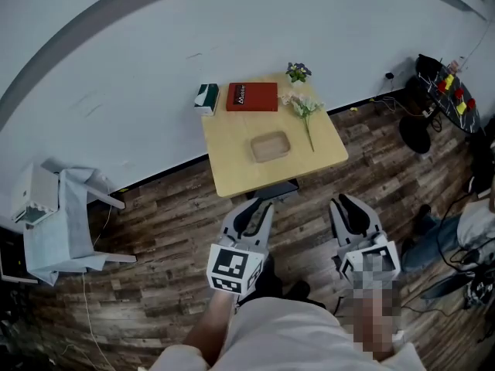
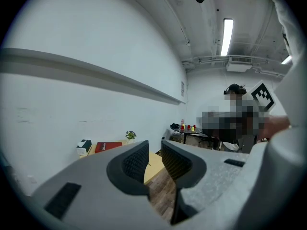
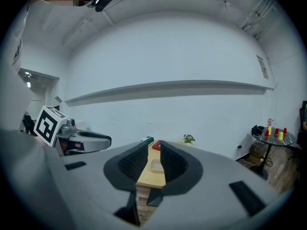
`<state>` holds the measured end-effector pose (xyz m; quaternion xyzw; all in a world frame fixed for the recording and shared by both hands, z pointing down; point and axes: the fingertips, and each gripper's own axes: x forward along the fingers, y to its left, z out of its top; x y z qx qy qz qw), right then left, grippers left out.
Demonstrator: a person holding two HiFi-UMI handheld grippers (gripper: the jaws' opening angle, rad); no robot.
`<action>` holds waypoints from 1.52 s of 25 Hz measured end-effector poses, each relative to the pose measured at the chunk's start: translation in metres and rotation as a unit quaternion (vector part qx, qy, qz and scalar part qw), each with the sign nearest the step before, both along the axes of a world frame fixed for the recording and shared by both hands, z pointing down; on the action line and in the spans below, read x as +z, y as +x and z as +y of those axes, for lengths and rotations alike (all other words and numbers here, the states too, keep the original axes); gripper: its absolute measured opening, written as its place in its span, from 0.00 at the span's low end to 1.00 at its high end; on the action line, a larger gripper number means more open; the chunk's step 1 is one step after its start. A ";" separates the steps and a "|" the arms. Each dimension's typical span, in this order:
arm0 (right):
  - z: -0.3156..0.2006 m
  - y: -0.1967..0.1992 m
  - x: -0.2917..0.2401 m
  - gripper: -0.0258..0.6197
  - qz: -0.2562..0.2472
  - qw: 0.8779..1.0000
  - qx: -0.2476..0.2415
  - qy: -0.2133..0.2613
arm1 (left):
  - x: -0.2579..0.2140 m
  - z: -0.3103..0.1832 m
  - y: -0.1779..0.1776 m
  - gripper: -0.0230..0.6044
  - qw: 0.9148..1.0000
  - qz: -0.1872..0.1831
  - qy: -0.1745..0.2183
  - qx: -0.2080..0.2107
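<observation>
Left hand-held gripper [image 1: 261, 205]; chair [image 1: 58, 222] overhead only

The table [image 1: 232, 168] was pale, smooth wood; the floor [image 1: 170, 222], rough dark planks; the tray [image 1: 270, 146], perhaps wood.

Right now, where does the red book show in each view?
Head view: red book, upper centre.
Left gripper view: the book sits lower left, left of the jaws.
Right gripper view: the book is a red sliver at centre, just above the jaw gap.
Shared landmark: potted plant, right of the book throughout.
</observation>
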<state>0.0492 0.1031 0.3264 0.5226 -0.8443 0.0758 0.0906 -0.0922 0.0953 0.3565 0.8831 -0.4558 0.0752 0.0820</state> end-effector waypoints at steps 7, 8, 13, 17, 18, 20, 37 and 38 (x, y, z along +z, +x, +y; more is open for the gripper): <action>-0.028 -0.026 0.008 0.23 0.006 1.000 0.004 -0.016 | 0.005 -0.027 -0.018 0.19 1.000 0.003 -0.005 0.015; -0.031 -0.030 0.010 0.23 0.006 1.000 0.004 -0.018 | 0.007 -0.030 -0.021 0.19 1.000 0.003 -0.007 0.017; -0.045 -0.047 0.016 0.23 0.010 1.000 0.008 -0.025 | 0.016 -0.045 -0.037 0.19 1.000 0.005 -0.015 0.022; -0.052 -0.052 0.017 0.23 0.011 0.999 0.019 -0.028 | 0.020 -0.052 -0.042 0.19 0.999 0.003 -0.017 0.032; -0.053 -0.052 0.018 0.23 0.011 0.999 0.022 -0.029 | 0.021 -0.053 -0.042 0.19 0.999 0.003 -0.018 0.034; -0.054 -0.054 0.019 0.23 0.015 0.999 0.025 -0.032 | 0.024 -0.054 -0.044 0.19 0.999 0.006 -0.021 0.035; -0.080 -0.043 0.028 0.23 0.031 0.998 0.015 -0.051 | 0.049 -0.077 -0.022 0.19 0.998 0.013 -0.047 0.039; -0.083 -0.043 0.028 0.23 0.030 0.998 0.012 -0.050 | 0.050 -0.081 -0.021 0.19 0.998 0.011 -0.047 0.037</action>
